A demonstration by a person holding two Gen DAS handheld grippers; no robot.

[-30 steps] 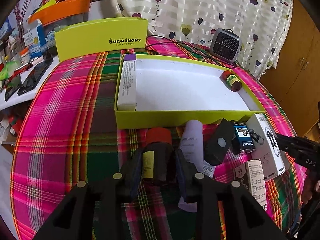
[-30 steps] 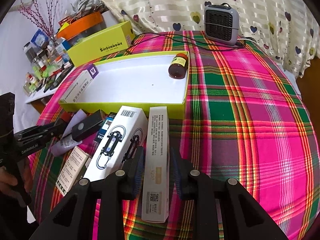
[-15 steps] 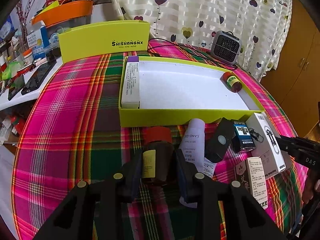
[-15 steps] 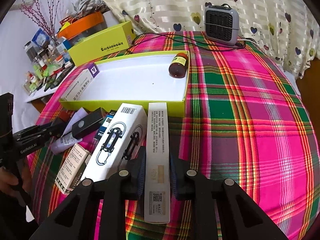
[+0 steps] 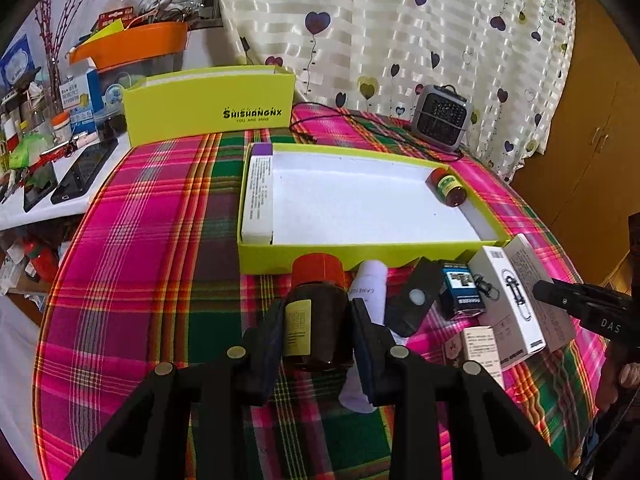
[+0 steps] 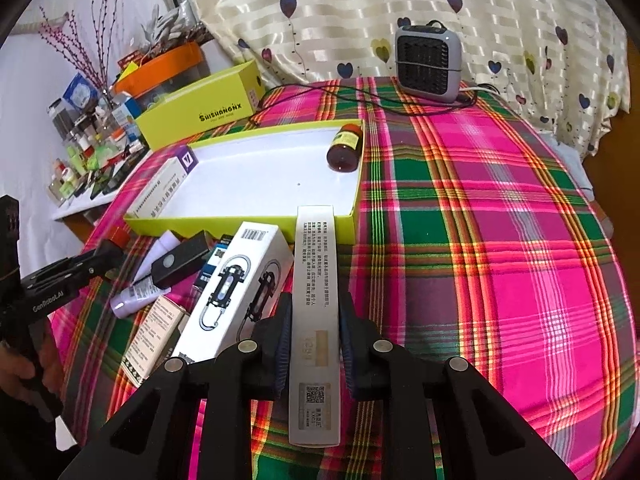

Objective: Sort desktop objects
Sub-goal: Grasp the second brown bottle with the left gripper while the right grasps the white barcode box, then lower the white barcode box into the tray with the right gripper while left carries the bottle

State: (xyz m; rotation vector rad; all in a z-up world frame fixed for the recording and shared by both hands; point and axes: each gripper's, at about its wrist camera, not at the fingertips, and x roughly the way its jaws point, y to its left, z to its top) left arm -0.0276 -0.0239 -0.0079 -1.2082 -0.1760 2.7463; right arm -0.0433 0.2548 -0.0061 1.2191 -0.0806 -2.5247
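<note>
Both tongs pinch: left tongs (image 5: 316, 330) apparently brown bottle (image 5: 316, 312), right tongs (image 6: 314, 332) long box (image 6: 314, 312).

A: Left gripper (image 5: 316, 334)?
B: Angled down over the table, pads pressed on both sides of a bottle (image 5: 316, 322).
A: Right gripper (image 6: 314, 336)?
B: Also angled down, jaws clamped on a long box (image 6: 315, 312). A hand (image 6: 18, 364) showed at the left edge, gripping the left tool's handle.

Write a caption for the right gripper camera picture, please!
Right gripper clamps a long white box beside the yellow-green tray on a plaid tablecloth.
</note>
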